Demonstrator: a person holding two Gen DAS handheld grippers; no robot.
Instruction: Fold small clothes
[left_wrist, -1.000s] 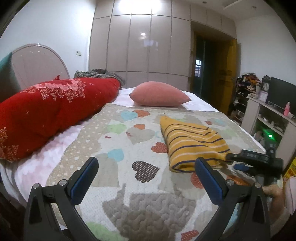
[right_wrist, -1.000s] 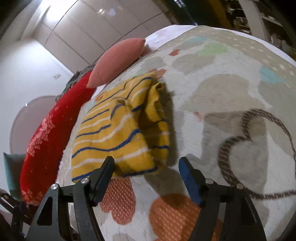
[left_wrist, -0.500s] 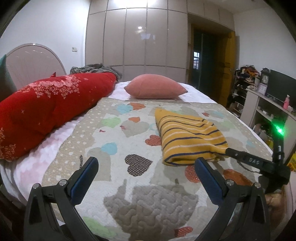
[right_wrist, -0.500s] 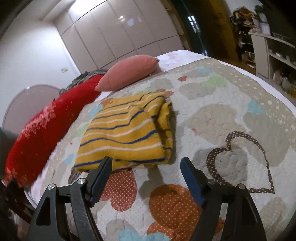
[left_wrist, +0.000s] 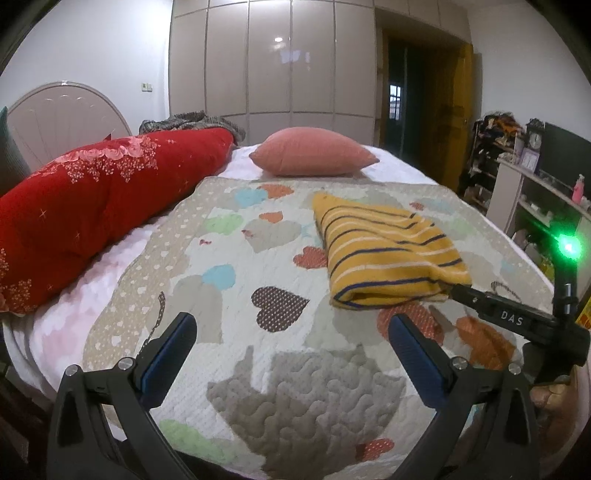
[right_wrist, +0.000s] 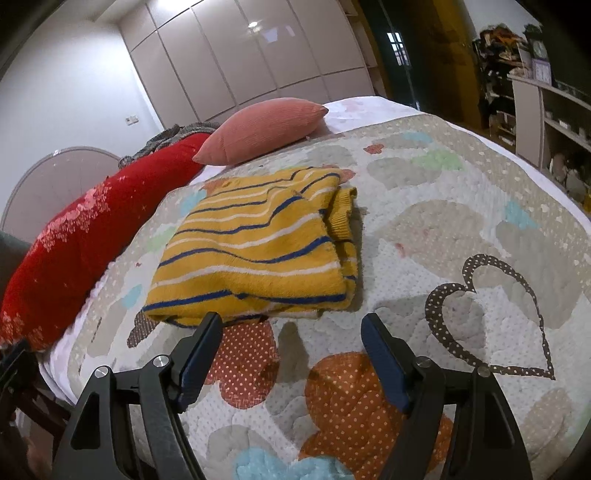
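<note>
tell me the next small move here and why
Probably ease both tongs back from the bed: the yellow striped sweater already lies folded flat on the quilt, and the right tongs and left tongs are open, holding nothing.

The yellow striped knit sweater (left_wrist: 388, 254) hides its own lower layers in the fold. Small clutter on the white shelf unit (left_wrist: 532, 199) is too tiny to identify. The red floral bolster (left_wrist: 92, 206) runs off frame.
</note>
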